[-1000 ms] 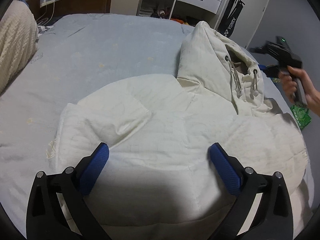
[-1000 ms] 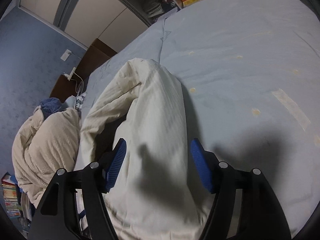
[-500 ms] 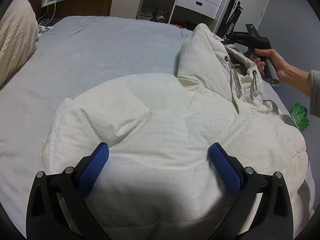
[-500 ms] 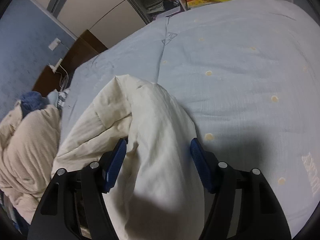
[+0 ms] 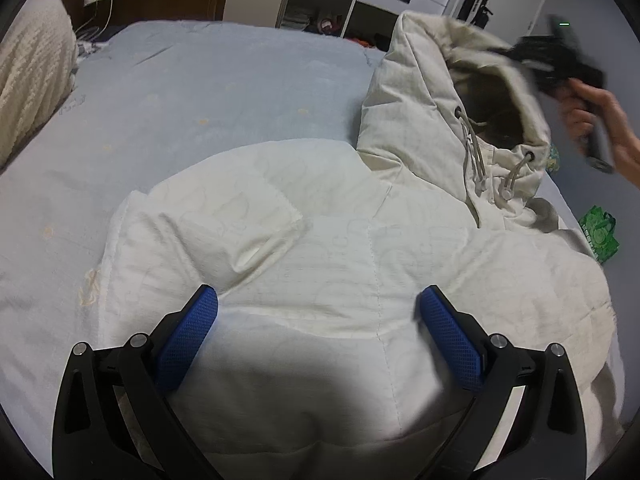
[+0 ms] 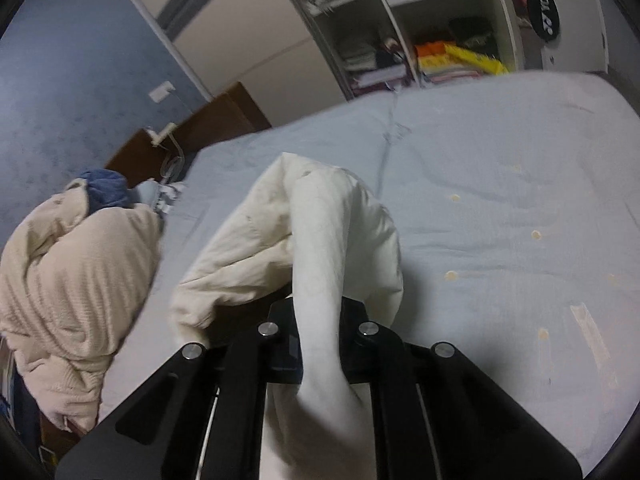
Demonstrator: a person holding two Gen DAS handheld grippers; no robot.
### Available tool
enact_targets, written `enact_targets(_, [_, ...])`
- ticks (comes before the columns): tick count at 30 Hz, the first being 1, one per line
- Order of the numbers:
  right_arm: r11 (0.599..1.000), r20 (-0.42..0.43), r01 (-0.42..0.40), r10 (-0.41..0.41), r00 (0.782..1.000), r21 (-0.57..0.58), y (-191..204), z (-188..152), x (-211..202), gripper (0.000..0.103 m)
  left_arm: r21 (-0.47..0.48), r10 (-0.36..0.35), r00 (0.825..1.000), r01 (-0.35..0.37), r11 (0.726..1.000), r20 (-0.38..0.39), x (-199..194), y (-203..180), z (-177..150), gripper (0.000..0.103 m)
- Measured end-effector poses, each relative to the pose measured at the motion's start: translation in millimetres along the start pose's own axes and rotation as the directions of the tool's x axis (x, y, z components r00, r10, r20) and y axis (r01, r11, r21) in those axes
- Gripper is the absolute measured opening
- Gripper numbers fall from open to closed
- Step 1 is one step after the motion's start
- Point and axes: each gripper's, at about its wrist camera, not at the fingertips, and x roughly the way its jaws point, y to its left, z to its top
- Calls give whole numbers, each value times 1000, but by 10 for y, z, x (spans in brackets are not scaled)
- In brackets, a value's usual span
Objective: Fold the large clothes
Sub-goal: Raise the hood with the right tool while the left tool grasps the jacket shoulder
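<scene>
On the bed, near its front edge, we have the cream hooded jacket spread flat, its hood raised toward the bed's right edge. Our left gripper hovers over the jacket's body with jaws wide apart, blue pads gripping nothing. Our right gripper has just been closing and now pinches a fold of the hood between its jaws. A beige blanket is heaped at the bed's left edge.

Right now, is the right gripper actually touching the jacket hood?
Touching. In the right wrist view the right gripper has just closed its jaws on a fold of the hood, and the cloth runs pinched between them.
</scene>
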Motion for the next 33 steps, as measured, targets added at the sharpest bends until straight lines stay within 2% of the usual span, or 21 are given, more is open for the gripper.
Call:
enact_targets(4, [997, 33, -23, 25, 999, -69, 341, -206, -478, 5, -67, -2, 999, -1, 998, -38, -167, 16, 4, 92])
enact_targets(10, [980, 59, -39, 51, 997, -196, 840, -782, -1100, 4, -129, -30, 999, 24, 991, -41, -591, 32, -41, 87])
enact_targets(18, [979, 59, -71, 83, 995, -190, 1081, -1561, -1515, 3, -135, -67, 998, 67, 988, 8, -1142, -148, -41, 86])
enact_targets(23, [971, 33, -70, 79, 996, -229, 1200, -1947, -1585, 3, -67, -73, 996, 76, 995, 46, -1374, -419, 101, 86])
enact_targets(28, [968, 18, -75, 82, 996, -238, 1254, -2247, -1669, 3, 64, 16, 994, -23, 998, 109, -1444, -736, 422, 86])
enact_targets(33, [968, 9, -70, 75, 997, -241, 1239, -2306, -1690, 3, 187, 82, 991, -100, 977, 103, -1149, -1026, 887, 86])
